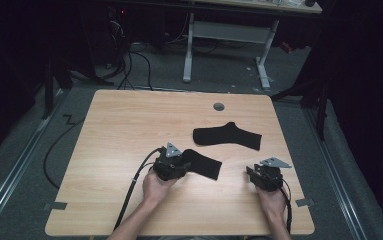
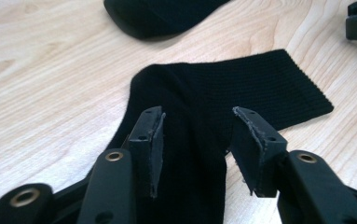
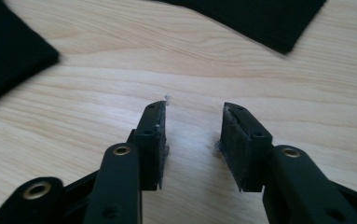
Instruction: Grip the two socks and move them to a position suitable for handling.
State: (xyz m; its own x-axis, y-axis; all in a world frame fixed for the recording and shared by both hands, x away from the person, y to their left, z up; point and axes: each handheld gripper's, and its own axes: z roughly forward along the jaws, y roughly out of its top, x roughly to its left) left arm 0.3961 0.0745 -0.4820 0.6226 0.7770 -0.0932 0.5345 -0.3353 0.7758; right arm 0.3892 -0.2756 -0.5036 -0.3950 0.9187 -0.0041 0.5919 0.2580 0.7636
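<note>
The near sock point(image 2: 223, 93) lies flat on the desk point(image 1: 119, 130) between the parted, unpressing jaws of the left gripper point(image 2: 197, 135), while the right gripper point(image 3: 192, 128) hovers half-open over bare wood, so a shallow pinch could bunch the fabric.

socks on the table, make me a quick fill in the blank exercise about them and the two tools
1. The number of black socks lying on the table is ____.
2. The near sock lies between the open jaws of the ____ tool.
3. Between the jaws of the right tool there is only bare ____.
4. The far sock lies flat, touched by ____ of the tools.

Missing words: two; left; wood; neither
</note>
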